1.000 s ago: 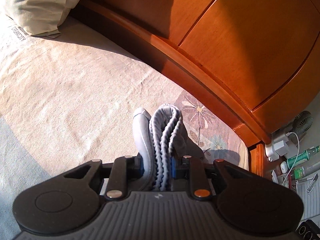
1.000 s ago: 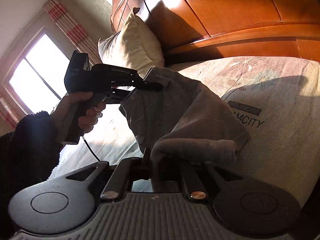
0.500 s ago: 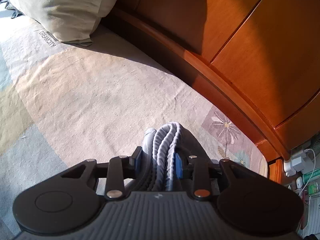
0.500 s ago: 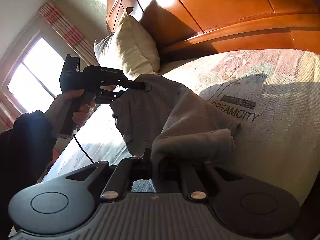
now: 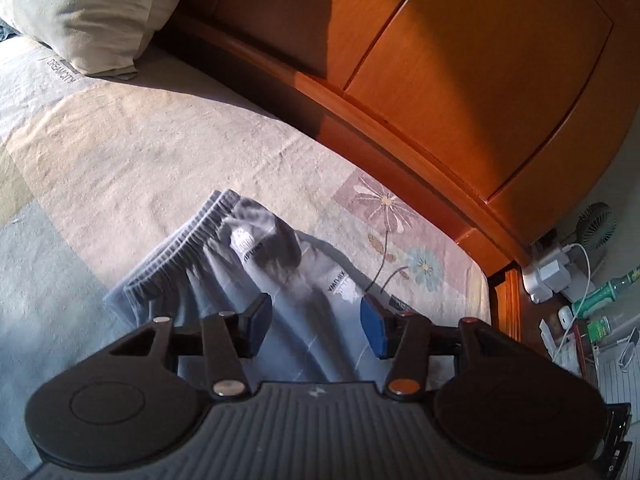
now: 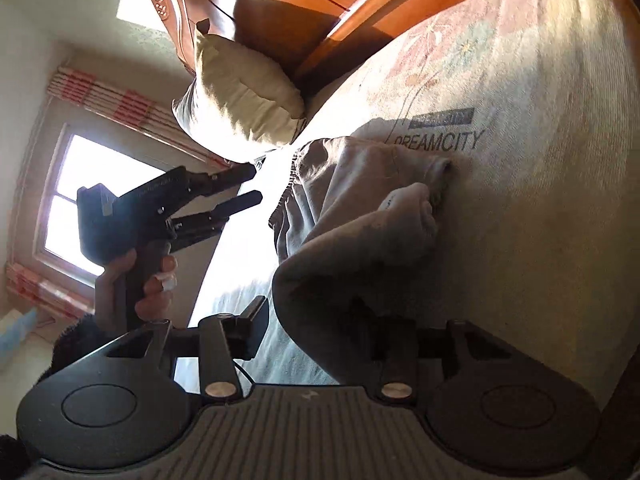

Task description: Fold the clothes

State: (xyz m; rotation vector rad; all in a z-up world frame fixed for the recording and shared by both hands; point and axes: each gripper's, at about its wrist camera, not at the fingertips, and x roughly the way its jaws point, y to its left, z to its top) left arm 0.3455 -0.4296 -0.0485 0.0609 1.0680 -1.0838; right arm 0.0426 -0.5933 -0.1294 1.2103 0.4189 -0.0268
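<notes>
Fingers spread wide on both: left gripper [image 5: 316, 320] holds nothing, right gripper [image 6: 316, 328] has cloth draped between its jaws but nothing pinched. Grey shorts [image 5: 240, 264] lie bunched on the bed sheet [image 5: 140, 152], short of the headboard [image 5: 460, 80], waistband [image 5: 180, 248] toward the pillow [image 5: 92, 12] (long axis roughly along the headboard). Right gripper sits nearer the cloth. Nightstand clutter [image 5: 580, 292] lies beyond the headboard's end, clear of the work.
</notes>
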